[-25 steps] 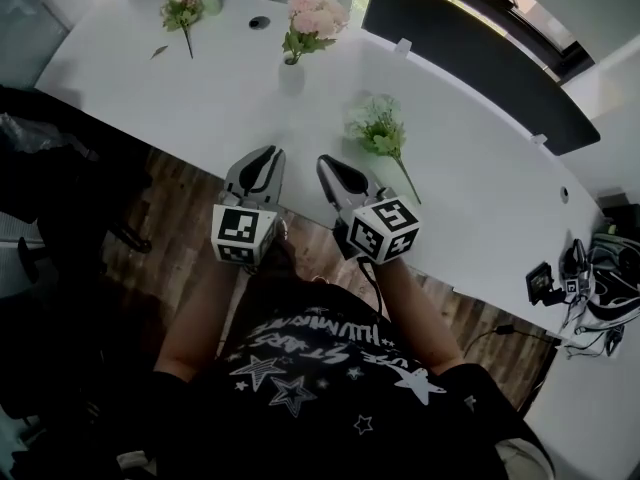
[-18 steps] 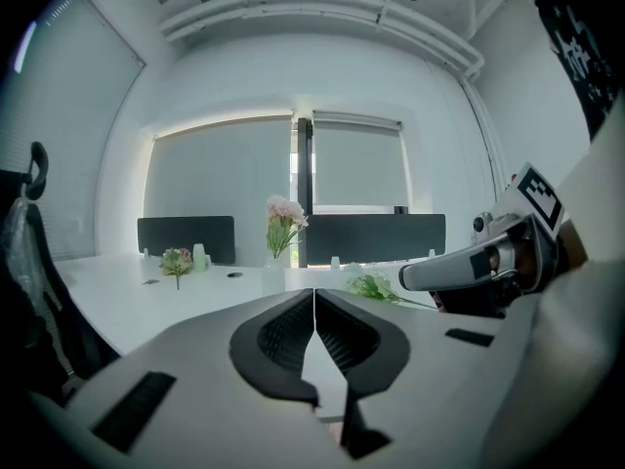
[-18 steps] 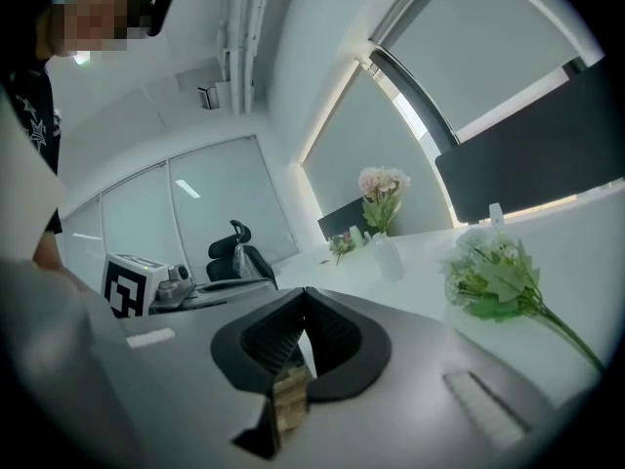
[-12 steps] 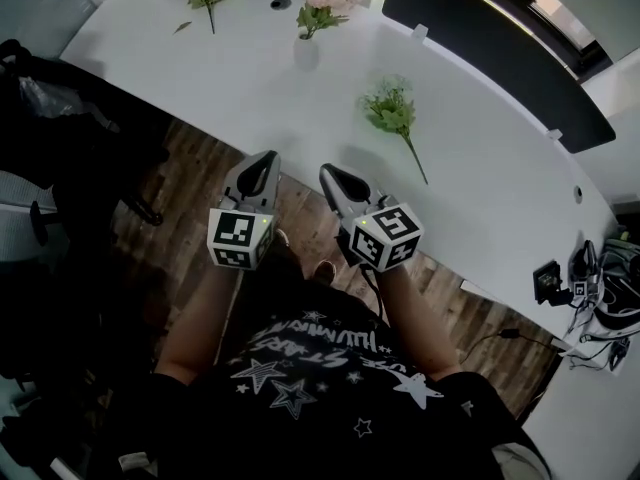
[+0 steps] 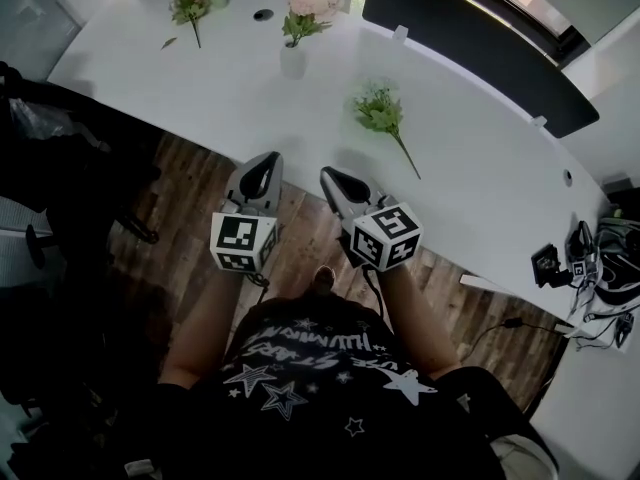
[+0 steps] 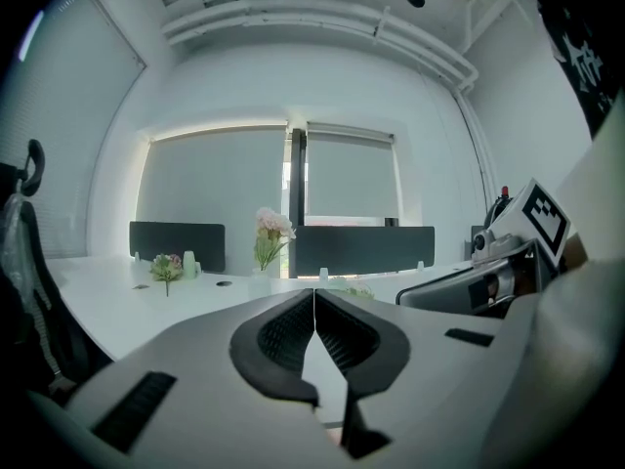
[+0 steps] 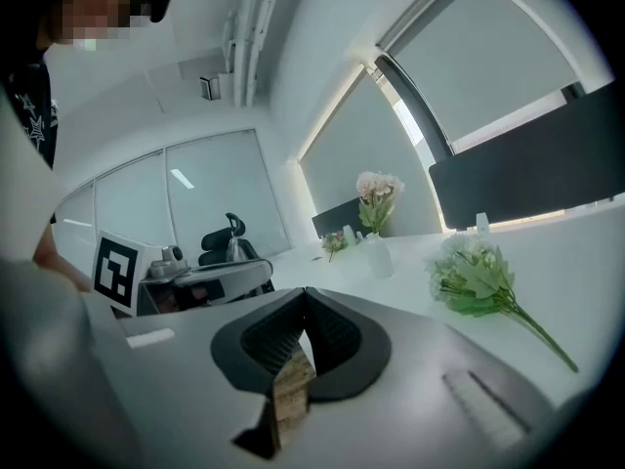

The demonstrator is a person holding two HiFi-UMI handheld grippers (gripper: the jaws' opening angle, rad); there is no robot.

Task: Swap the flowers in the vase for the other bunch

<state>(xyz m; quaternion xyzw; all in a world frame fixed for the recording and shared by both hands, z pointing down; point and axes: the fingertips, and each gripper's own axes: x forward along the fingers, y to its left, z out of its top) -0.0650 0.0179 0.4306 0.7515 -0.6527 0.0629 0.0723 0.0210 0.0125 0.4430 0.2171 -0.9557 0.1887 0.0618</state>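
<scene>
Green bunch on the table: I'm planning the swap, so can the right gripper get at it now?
Probably yes: the green bunch lies alone ahead of the shut right gripper, with only bare table between.

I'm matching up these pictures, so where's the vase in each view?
Head view: vase at top centre.
Left gripper view: vase just left of centre.
Right gripper view: vase right of centre, mid-height.
Shared landmark: small bunch lying left of it in all three.
</scene>
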